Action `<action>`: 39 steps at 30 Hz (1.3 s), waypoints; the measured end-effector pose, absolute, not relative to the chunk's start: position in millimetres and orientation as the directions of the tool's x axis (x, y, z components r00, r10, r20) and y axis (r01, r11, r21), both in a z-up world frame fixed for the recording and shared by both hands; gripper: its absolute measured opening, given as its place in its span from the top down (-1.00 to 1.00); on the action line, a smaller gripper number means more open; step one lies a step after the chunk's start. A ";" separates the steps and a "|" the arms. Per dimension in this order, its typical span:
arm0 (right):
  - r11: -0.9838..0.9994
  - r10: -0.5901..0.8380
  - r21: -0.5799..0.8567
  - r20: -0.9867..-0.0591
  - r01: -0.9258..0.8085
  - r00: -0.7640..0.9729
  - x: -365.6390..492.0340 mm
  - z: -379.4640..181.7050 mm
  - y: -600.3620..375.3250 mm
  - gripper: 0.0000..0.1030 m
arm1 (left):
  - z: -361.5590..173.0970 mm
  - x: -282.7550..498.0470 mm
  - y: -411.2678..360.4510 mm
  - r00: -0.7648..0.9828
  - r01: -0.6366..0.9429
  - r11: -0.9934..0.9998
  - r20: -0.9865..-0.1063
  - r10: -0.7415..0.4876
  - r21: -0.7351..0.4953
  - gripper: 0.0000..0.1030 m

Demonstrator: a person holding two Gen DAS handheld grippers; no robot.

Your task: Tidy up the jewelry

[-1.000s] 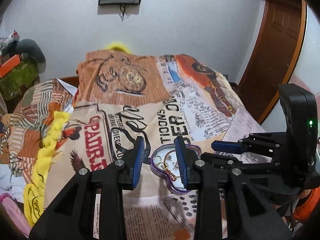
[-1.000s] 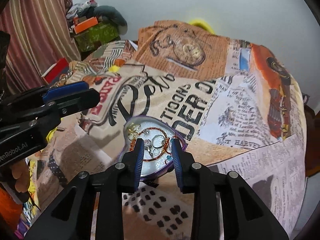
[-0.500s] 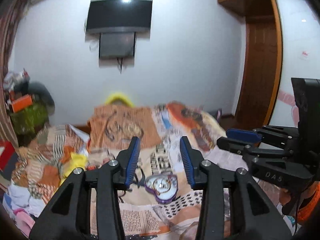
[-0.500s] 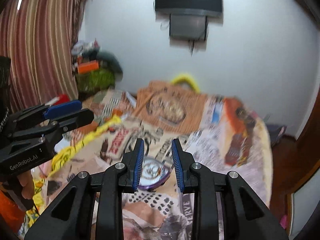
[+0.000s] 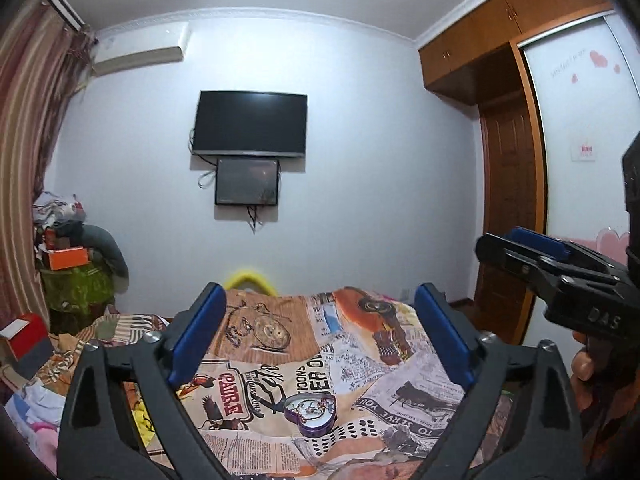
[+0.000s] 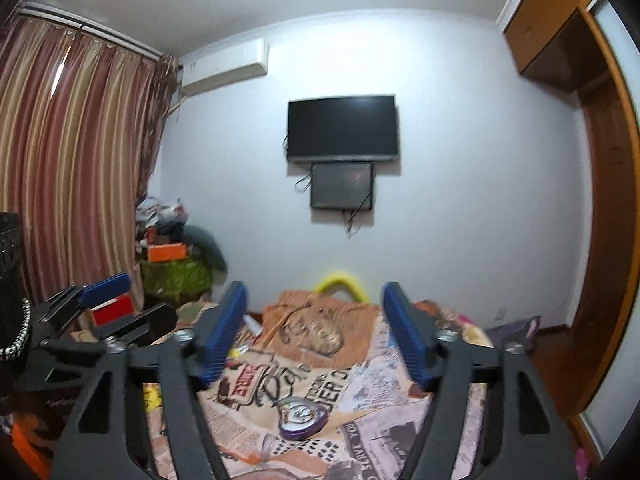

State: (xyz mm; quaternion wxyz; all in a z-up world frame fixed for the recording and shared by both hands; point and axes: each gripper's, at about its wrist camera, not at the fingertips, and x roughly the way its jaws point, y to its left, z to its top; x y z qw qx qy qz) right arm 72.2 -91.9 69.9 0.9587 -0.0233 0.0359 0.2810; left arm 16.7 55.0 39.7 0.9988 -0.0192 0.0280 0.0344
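While both grippers hang raised above the bed (image 5: 280,344), the scene reads from the left wall inward. Striped curtains (image 6: 76,176) cover the left side of the room, with an air conditioner (image 6: 224,68) mounted high beside them. Below, a pile of clutter topped by an orange box (image 5: 66,258) sits in the corner, and a red box (image 5: 24,336) lies near the bed's left edge.

Next comes the left gripper (image 5: 320,344), its blue-padded jaws spread wide apart and holding nothing; in the right wrist view it shows at the left edge (image 6: 120,300), jaws likewise parted. Between and below its fingers in its own view lies the heart-shaped tin (image 5: 310,414), purple-walled, lid off, resting on the newspaper-print bedspread (image 5: 400,396) towards the near end of the bed. Thin gold jewelry (image 5: 308,404) lies tangled inside it; the separate pieces are too small to tell apart.

On the far wall hangs a dark television (image 5: 250,124) with a smaller dark panel (image 5: 247,182) just beneath it, and a yellow curved thing (image 5: 248,280) peeks up behind the bed's far end.

The right gripper (image 6: 316,336) is also wide open and empty, well above the tin (image 6: 302,418); in the left wrist view it enters from the right (image 5: 520,248), with a fingertip of the hand holding it just showing. A wooden wardrobe (image 5: 504,60) and door fill the right side.
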 end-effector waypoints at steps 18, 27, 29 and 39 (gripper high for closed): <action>0.886 0.460 -0.033 -0.053 -0.462 0.886 49.3 54.6 -106.1 -1.00 | 30.3 -4.4 46.5 0.990 -0.125 0.989 -0.071 0.120 -0.080 -0.98; 0.883 0.465 -0.024 -0.076 -0.468 0.882 47.1 51.0 -110.3 -1.00 | 29.4 -1.3 48.7 0.989 -0.130 0.988 -0.085 0.122 -0.086 -0.98; 0.882 0.468 -0.022 -0.081 -0.471 0.880 47.0 51.1 -110.4 -1.00 | 28.8 -0.3 48.9 0.989 -0.130 0.988 -0.087 0.122 -0.086 -0.98; 0.881 0.469 -0.019 -0.096 -0.473 0.878 45.4 53.2 -111.0 -1.00 | 28.2 1.3 49.5 0.989 -0.128 0.988 -0.092 0.119 -0.088 -0.98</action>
